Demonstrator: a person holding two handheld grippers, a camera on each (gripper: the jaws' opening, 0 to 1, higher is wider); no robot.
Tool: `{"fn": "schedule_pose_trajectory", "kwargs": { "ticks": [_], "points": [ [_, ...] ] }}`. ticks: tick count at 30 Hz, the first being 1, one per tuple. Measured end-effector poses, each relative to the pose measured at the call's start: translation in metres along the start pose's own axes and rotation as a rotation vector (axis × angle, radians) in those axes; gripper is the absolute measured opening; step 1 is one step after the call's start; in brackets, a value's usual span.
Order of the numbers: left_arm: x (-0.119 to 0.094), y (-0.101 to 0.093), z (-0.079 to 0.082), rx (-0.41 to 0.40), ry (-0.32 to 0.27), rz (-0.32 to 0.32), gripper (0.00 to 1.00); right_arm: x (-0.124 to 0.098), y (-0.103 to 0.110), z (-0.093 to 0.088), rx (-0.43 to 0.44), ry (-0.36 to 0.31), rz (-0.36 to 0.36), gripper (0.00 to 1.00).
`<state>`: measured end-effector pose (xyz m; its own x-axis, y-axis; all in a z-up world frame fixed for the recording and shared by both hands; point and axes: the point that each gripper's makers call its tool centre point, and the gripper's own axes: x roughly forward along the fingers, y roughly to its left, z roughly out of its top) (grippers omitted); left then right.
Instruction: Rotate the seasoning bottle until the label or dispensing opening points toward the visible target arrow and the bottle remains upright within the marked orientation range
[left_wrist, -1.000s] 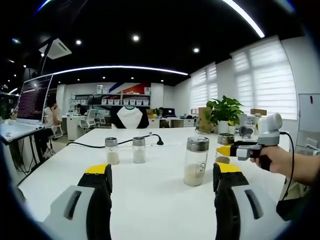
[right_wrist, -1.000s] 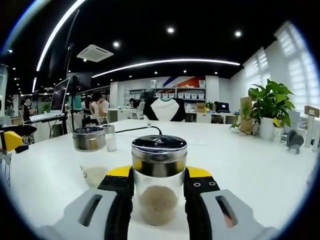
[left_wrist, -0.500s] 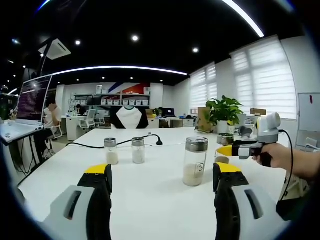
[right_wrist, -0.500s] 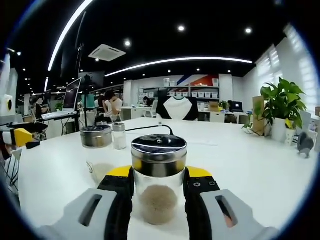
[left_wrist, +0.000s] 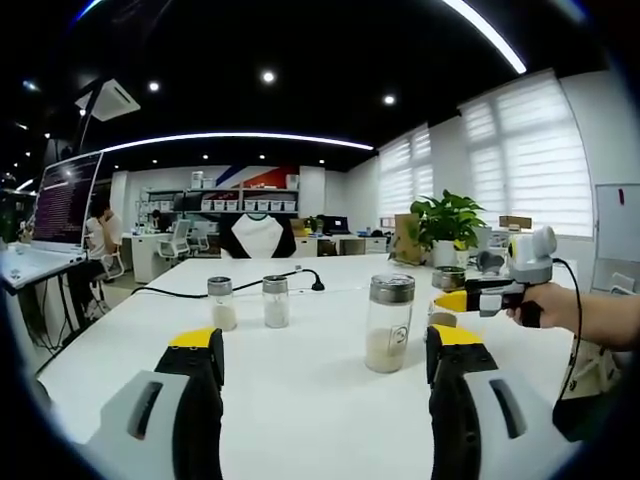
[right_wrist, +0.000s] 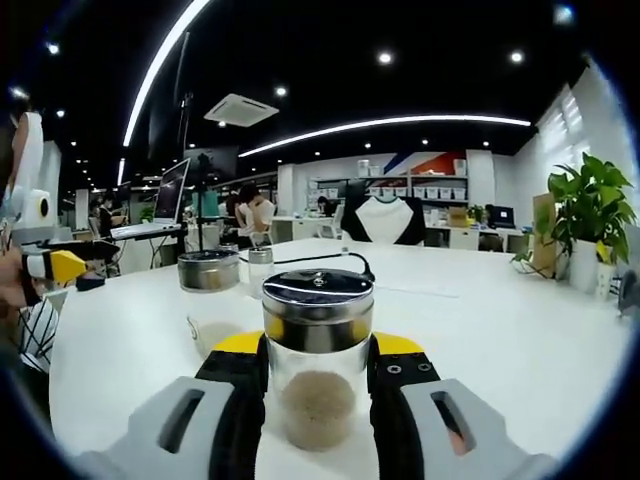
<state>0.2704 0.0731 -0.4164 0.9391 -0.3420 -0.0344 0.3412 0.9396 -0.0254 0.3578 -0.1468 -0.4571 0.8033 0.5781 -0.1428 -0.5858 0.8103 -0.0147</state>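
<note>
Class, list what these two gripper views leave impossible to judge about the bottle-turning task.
- Target arrow: not made out on the white table in either view.
- Held seasoning bottle: right gripper view, base and sides hidden by the right gripper.
- Label on the tall bottle: left gripper view, too small to read.

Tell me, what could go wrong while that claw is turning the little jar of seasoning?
The right claw is shut on a seasoning jar. A second jar stands close beside it, so a wide swing might knock that one over.

The grip sits low on the glass while the heavy-looking metal lid rides above, so a quick twist could tilt the jar out of upright.

No arrow is visible on the white table, so judging the final direction looks hard.
</note>
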Motion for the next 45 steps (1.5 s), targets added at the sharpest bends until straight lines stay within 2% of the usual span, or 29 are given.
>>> {"fn": "schedule_pose_trajectory", "kwargs": {
  "ticks": [4, 7, 9, 15, 24, 39, 42, 45],
  "points": [
    [0.000, 0.001, 0.000, 0.005, 0.000, 0.004, 0.88, 0.000, 0.002, 0.000, -0.005, -0.004, 0.054, 0.37],
    [0.000, 0.000, 0.000, 0.001, 0.000, 0.003, 0.88, 0.000, 0.006, 0.000, -0.006, -0.006, 0.138, 0.37],
    [-0.001, 0.001, 0.000, 0.002, -0.001, 0.006, 0.88, 0.000, 0.003, 0.000, -0.017, -0.012, 0.146, 0.37],
    [-0.001, 0.002, -0.001, -0.005, 0.004, 0.005, 0.88, 0.001, 0.006, 0.001, -0.029, -0.012, 0.236, 0.37],
    [0.001, 0.003, -0.001, -0.007, 0.003, 0.002, 0.88, 0.001, 0.012, 0.001, -0.050, -0.008, 0.332, 0.37],
    [0.003, 0.005, -0.002, -0.004, 0.009, 0.004, 0.88, 0.000, 0.013, 0.002, -0.052, 0.004, 0.340, 0.38],
    [0.003, 0.007, -0.001, -0.003, 0.007, 0.008, 0.88, -0.001, 0.009, 0.006, 0.008, -0.022, 0.309, 0.49],
    [0.002, 0.007, -0.002, -0.004, 0.008, 0.008, 0.88, -0.003, 0.009, 0.000, -0.018, 0.007, 0.302, 0.50]
  ]
}}
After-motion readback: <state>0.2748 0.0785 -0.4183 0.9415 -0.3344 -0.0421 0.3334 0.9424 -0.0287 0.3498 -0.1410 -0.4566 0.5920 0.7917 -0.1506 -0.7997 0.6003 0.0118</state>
